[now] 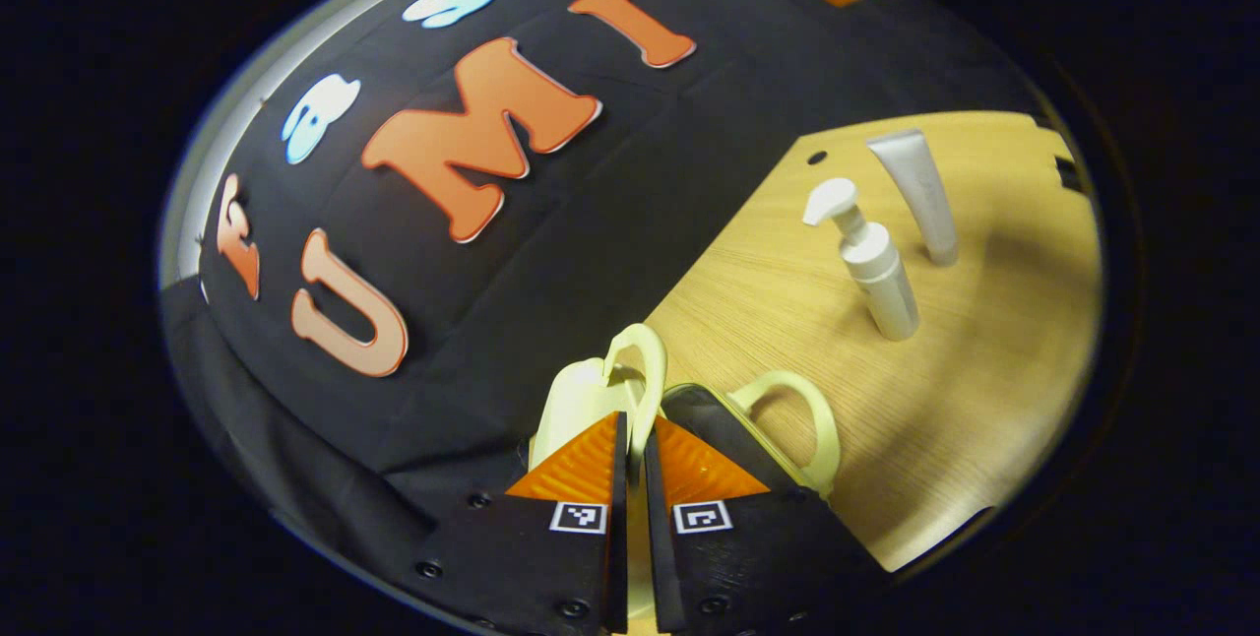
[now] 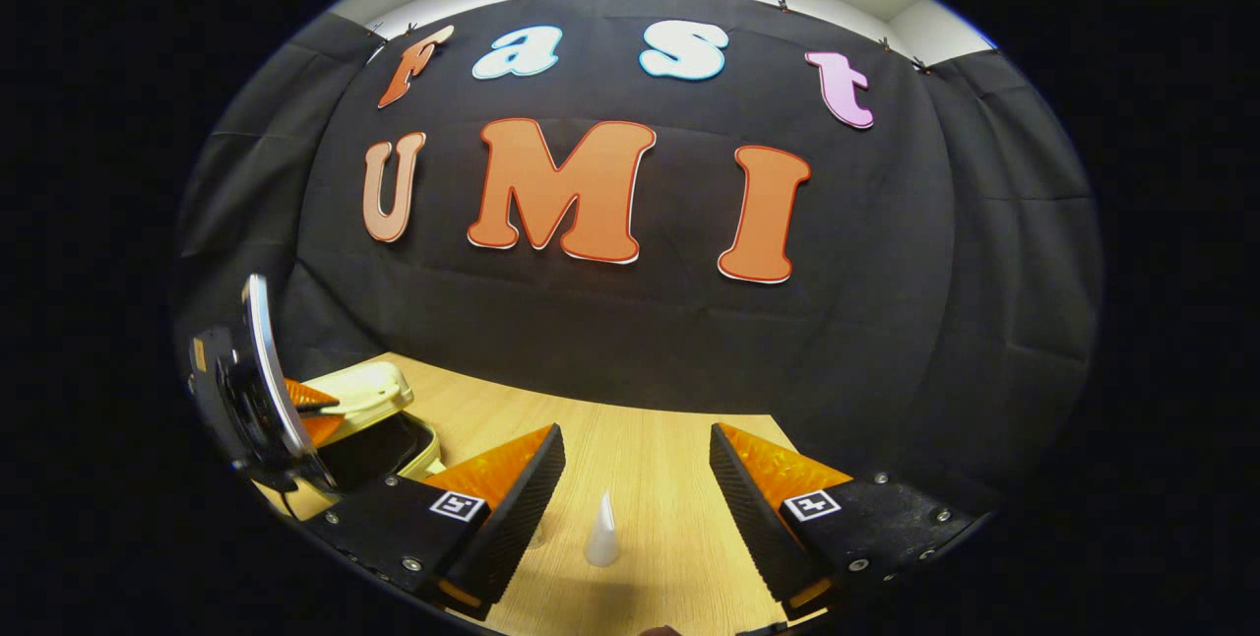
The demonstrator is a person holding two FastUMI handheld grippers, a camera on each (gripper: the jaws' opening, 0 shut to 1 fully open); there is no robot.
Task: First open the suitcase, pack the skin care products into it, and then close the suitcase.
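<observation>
Pinching suitcase handle, left tool, seemingly lifting lid | right tool level, wide open, empty

The left gripper view sits low and tilted, close against the suitcase at bottom centre, the table slanting right. The right gripper view looks level at the booth wall, the same suitcase at lower left.

Your left tongs pinch the suitcase handle; pump bottle and tube stand beyond on the tabletop.
</observation>
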